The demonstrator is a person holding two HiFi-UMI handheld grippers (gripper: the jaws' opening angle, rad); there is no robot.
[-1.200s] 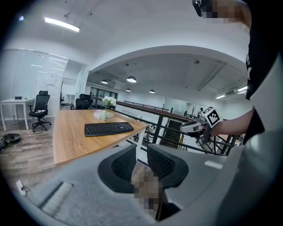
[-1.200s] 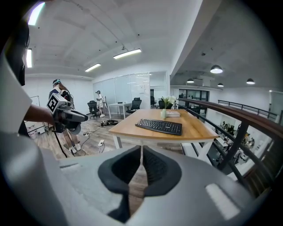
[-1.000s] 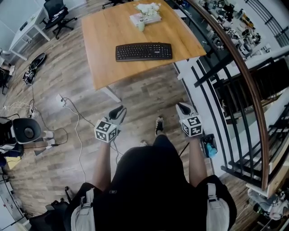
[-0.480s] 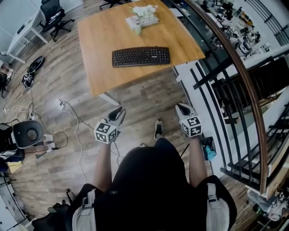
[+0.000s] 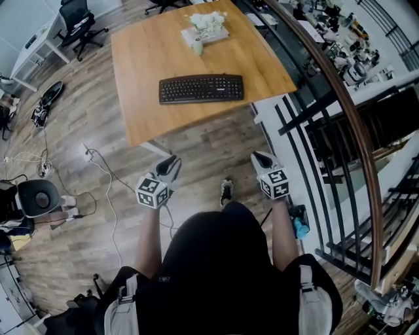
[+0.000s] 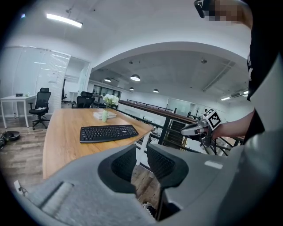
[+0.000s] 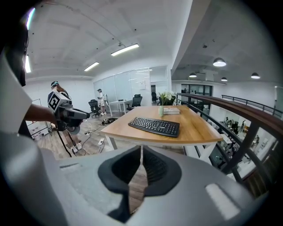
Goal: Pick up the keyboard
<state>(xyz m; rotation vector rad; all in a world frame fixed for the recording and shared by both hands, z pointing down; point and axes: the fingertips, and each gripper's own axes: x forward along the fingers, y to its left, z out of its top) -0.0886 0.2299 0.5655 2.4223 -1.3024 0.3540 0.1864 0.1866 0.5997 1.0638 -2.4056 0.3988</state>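
Observation:
A black keyboard [image 5: 201, 88] lies near the front edge of a wooden table [image 5: 150, 59]; it also shows in the left gripper view [image 6: 108, 132] and the right gripper view [image 7: 154, 126]. Both grippers hang over the floor, well short of the table. My left gripper [image 5: 171, 162] is shut with nothing between its jaws. My right gripper [image 5: 260, 158] is shut and empty too. In the left gripper view the right gripper [image 6: 194, 128] shows off to the right; in the right gripper view the left gripper [image 7: 73, 115] shows at the left.
A small vase of white flowers [image 5: 200, 26] stands on books [image 5: 211, 34] at the table's far side. A black railing with a wooden rail [image 5: 340, 105] runs along the right. Cables and a power strip [image 5: 88, 152] lie on the floor at left, office chairs [image 5: 75, 19] beyond.
The table and keyboard have come closer and lower in the head view as the person walks toward them. Both grippers stay shut and keep their pose ahead of the body.

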